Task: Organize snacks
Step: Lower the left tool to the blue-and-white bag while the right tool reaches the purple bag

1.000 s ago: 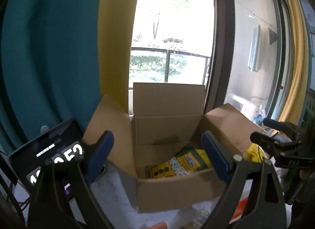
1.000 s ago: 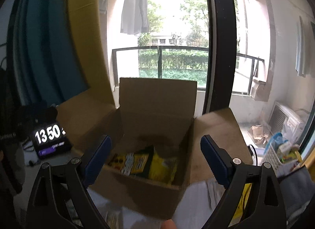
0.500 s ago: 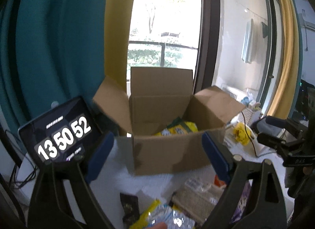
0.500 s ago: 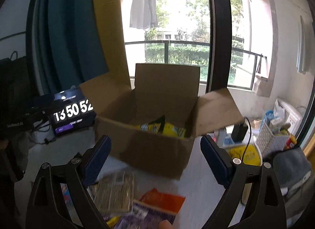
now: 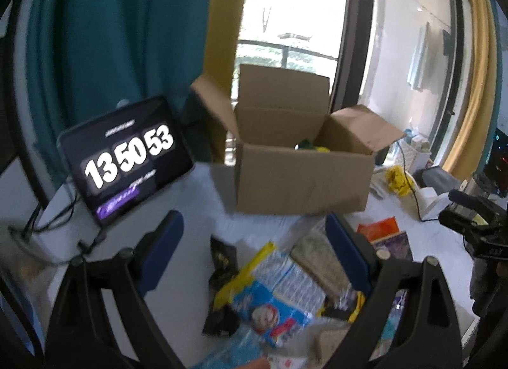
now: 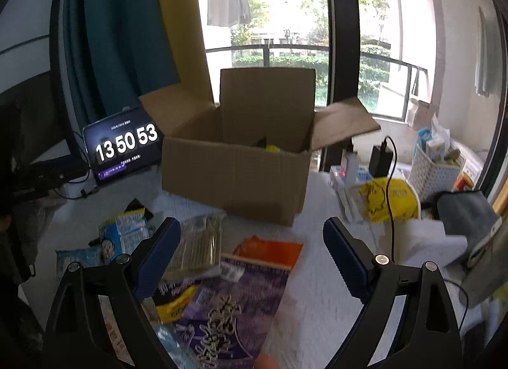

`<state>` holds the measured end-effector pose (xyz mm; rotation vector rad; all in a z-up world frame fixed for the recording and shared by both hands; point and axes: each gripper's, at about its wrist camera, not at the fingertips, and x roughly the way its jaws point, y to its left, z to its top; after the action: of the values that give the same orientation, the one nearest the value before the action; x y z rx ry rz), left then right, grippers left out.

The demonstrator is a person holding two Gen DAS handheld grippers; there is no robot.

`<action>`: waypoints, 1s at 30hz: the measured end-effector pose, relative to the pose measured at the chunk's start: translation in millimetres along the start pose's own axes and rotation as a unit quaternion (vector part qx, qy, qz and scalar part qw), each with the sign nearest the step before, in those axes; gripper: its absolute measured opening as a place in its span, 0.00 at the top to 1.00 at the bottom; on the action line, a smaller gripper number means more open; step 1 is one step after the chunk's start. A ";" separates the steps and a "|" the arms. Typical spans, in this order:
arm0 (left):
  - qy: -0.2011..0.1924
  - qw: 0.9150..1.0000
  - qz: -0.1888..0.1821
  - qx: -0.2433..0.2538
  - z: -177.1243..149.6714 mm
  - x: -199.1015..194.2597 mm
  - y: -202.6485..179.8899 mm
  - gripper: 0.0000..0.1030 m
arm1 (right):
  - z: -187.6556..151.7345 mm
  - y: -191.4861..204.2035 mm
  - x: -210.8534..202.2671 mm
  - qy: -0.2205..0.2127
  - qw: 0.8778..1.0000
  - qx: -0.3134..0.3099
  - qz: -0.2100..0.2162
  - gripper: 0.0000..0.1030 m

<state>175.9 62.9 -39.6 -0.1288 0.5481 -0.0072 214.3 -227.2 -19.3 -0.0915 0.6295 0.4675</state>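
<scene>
— Room to move, first: where is it?

— Between the snack packets point(image 6: 222, 277) in the foreground and the cardboard box point(image 5: 301, 175) behind them lies a strip of bare white desk point(image 6: 317, 261). To the right of the box the desk is crowded with a white perforated basket point(image 6: 428, 175), a yellow bag point(image 6: 390, 200) and a black cable.

— And the box edges?

— All four flaps stand open; the rear one is upright, the side ones splay outward. Something yellow and green peeks over the front wall.

— What are the snacks like?

— Flat, crinkly foil and plastic: a blue-and-white packet with a yellow edge point(image 5: 273, 286), a small black sachet point(image 5: 223, 261), a clear pack of pale bars point(image 6: 197, 245), an orange packet point(image 6: 270, 251) and a purple one point(image 6: 235, 299), overlapping in a loose heap.

— The grippers?

— The left hand-held gripper point(image 5: 254, 251) hangs above the heap with jaws wide apart, nothing between the blue pads. The right hand-held gripper point(image 6: 250, 251) is equally spread and empty.

— The room?

— A tablet clock point(image 5: 127, 159) leans left of the box before teal and mustard curtains; a balcony window is behind.
</scene>
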 end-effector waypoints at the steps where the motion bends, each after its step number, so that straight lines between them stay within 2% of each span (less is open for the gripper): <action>1: 0.003 1.000 0.002 -0.002 -3.4 -1.5 1.1 0.11 | -4.2 -1.2 0.2 0.004 1.000 0.004 0.000 0.09; 8: 0.034 0.998 0.030 -0.032 -44.7 -15.2 13.4 0.11 | -29.4 -5.2 2.3 0.028 0.999 0.026 -0.001 0.09; 12: 0.064 0.994 0.057 -0.063 -71.9 -9.8 24.4 0.11 | -43.7 -7.7 4.9 0.043 0.998 0.037 -0.001 0.09; 16: 0.076 0.992 0.080 -0.063 -90.4 -10.6 24.8 0.11 | -58.3 -11.2 7.5 0.059 0.997 0.052 0.000 0.09; 24: 0.111 0.985 0.085 -0.098 -126.5 -5.3 26.0 0.11 | -85.3 -10.7 22.6 0.100 0.993 0.068 0.005 0.12; 26: 0.113 0.985 0.082 -0.102 -128.0 -4.8 23.9 0.11 | -89.2 -10.2 28.8 0.109 0.992 0.070 0.008 0.17; 30: 0.116 0.984 0.082 -0.109 -127.9 -0.6 22.8 0.09 | -95.8 -9.8 39.5 0.130 0.988 0.079 0.018 0.19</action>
<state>108.2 70.2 -150.4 -0.2993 0.7903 0.2009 194.3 -241.8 -120.4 0.0090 0.9234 0.4419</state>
